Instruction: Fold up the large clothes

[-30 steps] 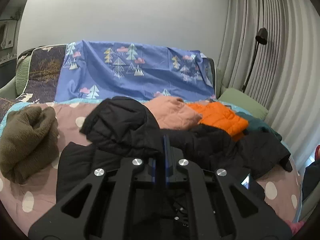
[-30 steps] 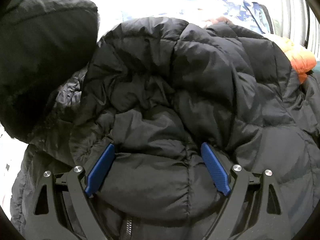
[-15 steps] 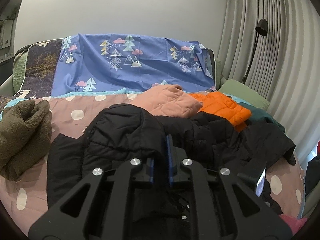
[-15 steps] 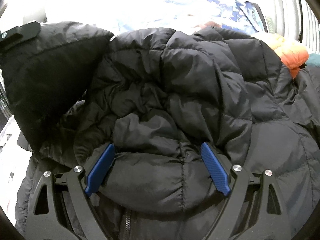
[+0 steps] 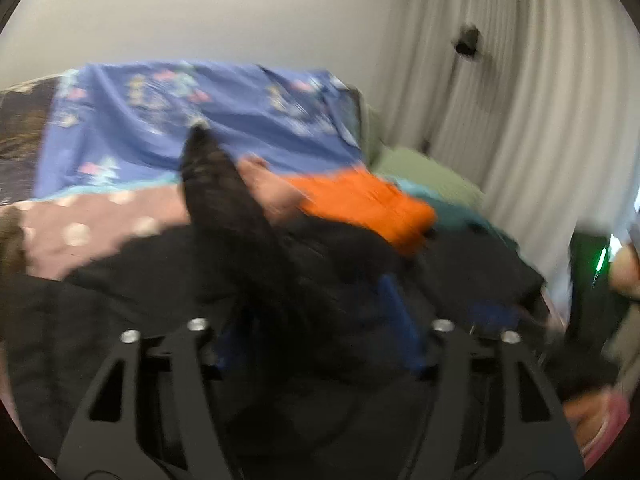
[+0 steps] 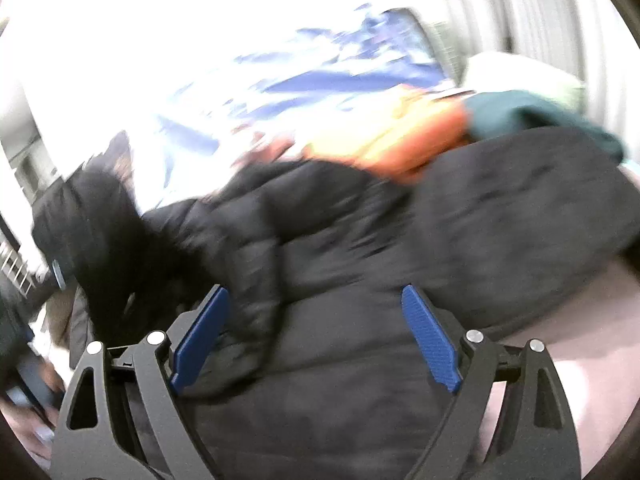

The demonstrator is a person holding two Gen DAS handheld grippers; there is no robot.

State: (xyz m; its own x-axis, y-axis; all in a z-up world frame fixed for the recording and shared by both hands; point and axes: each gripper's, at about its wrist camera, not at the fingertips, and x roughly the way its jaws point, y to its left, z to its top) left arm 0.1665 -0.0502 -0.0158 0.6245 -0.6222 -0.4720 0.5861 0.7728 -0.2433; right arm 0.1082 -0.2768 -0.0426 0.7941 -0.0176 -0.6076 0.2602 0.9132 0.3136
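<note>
On bed (image 5: 100, 216): black puffer jacket (image 6: 320, 360) bunched, blurred.

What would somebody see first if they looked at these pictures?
Probably the big black puffy jacket heaped in front across the bed. Behind it an orange jacket glows brightly, and a blue sheet with little pictures hangs at the back.
</note>
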